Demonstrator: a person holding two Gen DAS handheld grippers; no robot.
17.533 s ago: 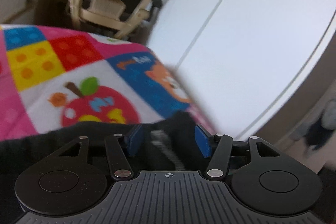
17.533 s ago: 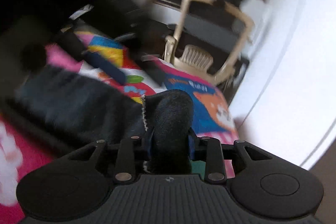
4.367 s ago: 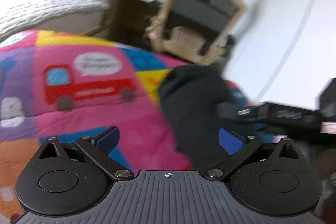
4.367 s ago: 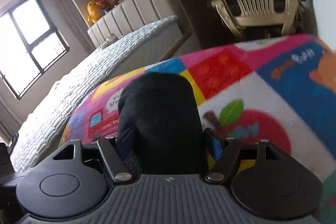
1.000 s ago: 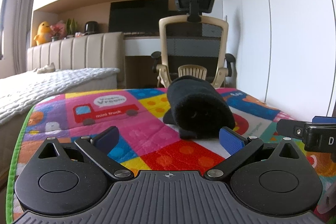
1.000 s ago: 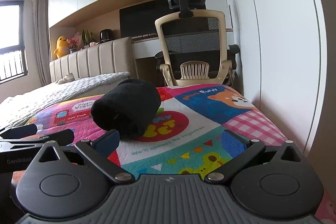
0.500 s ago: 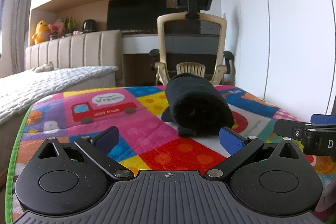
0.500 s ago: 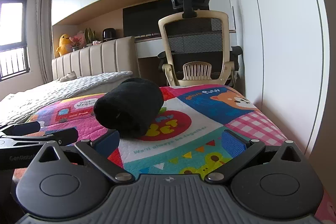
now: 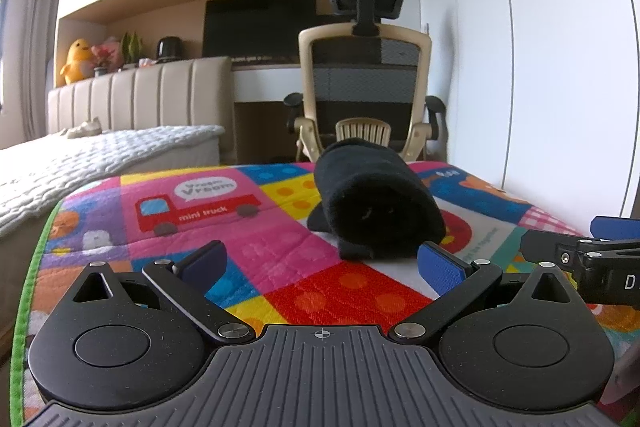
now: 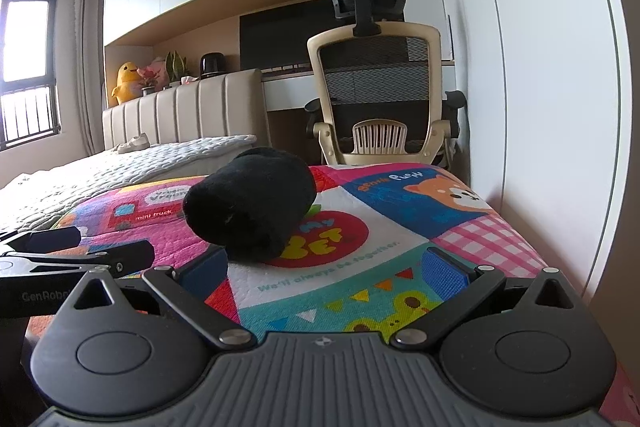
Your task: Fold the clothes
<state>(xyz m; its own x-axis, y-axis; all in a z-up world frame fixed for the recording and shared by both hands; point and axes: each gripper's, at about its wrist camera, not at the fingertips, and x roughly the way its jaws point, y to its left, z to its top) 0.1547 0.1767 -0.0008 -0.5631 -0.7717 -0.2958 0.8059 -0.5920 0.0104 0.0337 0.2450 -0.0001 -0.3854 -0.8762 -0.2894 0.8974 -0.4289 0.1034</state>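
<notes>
Black garment [image 9: 376,211], in the left wrist view, lies rolled into a compact bundle on the colourful play mat [image 9: 224,235], just beyond the left gripper [image 9: 322,261] and nearer its right-hand jaw, whose jaws are spread wide and hold nothing; the right gripper's tip shows off to the right of them. In the right wrist view the same bundle [image 10: 250,205] sits ahead of the right gripper [image 10: 326,267], close to its left-hand jaw, and these jaws too are spread and empty. Judging by that, the folding looks finished, with no other clothes in sight.
</notes>
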